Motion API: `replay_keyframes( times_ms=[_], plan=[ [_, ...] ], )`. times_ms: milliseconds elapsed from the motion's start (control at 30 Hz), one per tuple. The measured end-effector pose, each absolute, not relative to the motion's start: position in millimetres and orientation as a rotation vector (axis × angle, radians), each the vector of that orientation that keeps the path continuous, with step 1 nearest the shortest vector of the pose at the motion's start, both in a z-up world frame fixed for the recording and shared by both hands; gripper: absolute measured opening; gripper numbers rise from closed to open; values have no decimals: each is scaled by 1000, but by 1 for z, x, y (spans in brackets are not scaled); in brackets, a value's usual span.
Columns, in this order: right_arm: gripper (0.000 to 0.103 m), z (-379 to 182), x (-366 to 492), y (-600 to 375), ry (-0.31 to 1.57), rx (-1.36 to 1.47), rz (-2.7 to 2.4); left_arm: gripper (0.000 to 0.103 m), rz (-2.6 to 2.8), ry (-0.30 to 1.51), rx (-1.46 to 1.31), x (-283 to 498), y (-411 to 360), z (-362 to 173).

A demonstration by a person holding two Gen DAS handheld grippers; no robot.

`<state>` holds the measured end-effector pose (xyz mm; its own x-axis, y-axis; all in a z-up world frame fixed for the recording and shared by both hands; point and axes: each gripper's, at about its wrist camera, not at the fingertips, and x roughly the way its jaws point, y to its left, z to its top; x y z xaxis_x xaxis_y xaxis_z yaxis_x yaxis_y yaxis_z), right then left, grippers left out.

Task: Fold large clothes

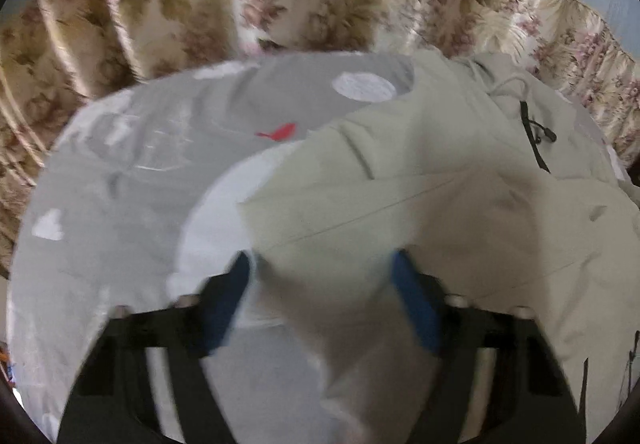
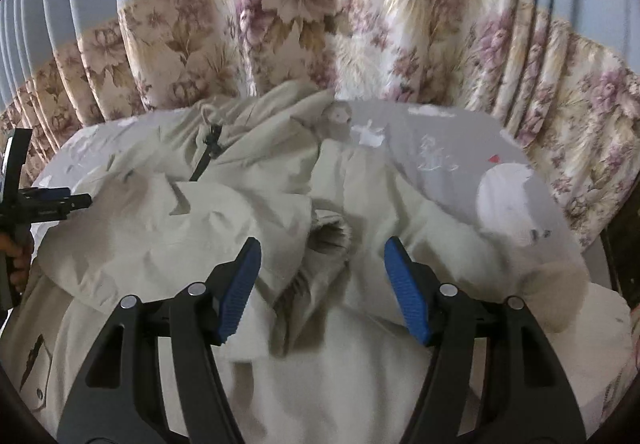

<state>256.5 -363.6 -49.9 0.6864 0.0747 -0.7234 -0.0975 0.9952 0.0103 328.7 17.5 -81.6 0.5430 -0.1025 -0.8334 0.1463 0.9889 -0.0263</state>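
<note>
Pale beige jacket lies crumpled on grey patterned bedsheet, floral curtain behind. My left gripper jaws spread around jacket fold, unclamped. My right gripper jaws spread above cuff, unclamped.

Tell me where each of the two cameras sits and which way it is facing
Left wrist: on the left gripper, looking down along its blue fingers at the beige jacket on a grey bedsheet; only the fingers show, fabric between them.
Right wrist: on the right gripper, looking down at the crumpled jacket; the fingers are apart, and at the left edge are the other gripper and a hand.
Shared: the jacket, its black zipper, the sheet and the floral curtain.
</note>
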Motion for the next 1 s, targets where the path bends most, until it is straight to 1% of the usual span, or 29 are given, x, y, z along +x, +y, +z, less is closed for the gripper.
replay_keyframes(
  times_ms=[33, 67, 100, 133, 200, 267, 333, 400, 467, 533, 567, 600, 633, 700, 733, 767, 800, 833, 867, 900, 933, 1000],
  plan=[
    [65, -54, 260, -362, 822, -23, 104, 46, -143, 973, 45, 329, 16, -81],
    [65, -59, 265, -360, 844, -12, 126, 36, -145, 961, 43, 329, 15, -79],
    [64, -65, 270, -358, 866, -9, 141, 21, -158, 958, 40, 329, 13, -78],
    [57, -70, 273, -356, 888, -4, 153, 13, -165, 951, 42, 329, 11, -76],
    [48, -74, 279, -350, 901, -8, 174, 8, -155, 930, 67, 330, 8, -74],
    [29, -68, 282, -344, 883, -32, 187, 7, -119, 886, 125, 332, 9, -70],
    [25, -57, 285, -339, 854, -28, 215, 4, -86, 842, 147, 333, 17, -59],
    [22, -45, 285, -325, 804, -84, 217, 4, -46, 800, 180, 335, 23, -49],
    [22, -41, 287, -312, 772, -129, 208, 4, -8, 767, 245, 339, 23, -43],
    [22, -57, 296, -304, 814, -163, 183, 4, 14, 782, 287, 344, 19, -54],
    [24, -66, 301, -304, 838, -169, 174, 4, 23, 789, 318, 345, 17, -62],
    [28, -77, 305, -303, 857, -183, 155, 7, 35, 798, 359, 345, 13, -71],
    [34, -83, 306, -304, 860, -193, 146, 9, 48, 804, 388, 346, 11, -80],
    [39, -80, 301, -307, 847, -182, 136, 15, 72, 801, 414, 344, 10, -88],
    [42, -76, 299, -308, 843, -173, 137, 22, 74, 799, 414, 343, 11, -88],
    [42, -69, 291, -311, 832, -164, 140, 30, 85, 807, 418, 343, 13, -85],
    [42, -59, 282, -315, 817, -149, 146, 47, 88, 810, 423, 341, 13, -82],
    [43, -49, 270, -320, 786, -126, 155, 55, 70, 808, 425, 339, 13, -76],
    [51, -34, 248, -332, 739, -98, 147, 55, 42, 789, 427, 332, 12, -66],
    [55, -26, 234, -340, 715, -87, 136, 58, 39, 770, 428, 325, 12, -58],
    [60, -19, 215, -352, 691, -82, 125, 65, 30, 751, 420, 316, 12, -48],
    [61, -14, 175, -382, 677, -86, 55, 73, -1, 716, 360, 295, 17, -24]
  ],
)
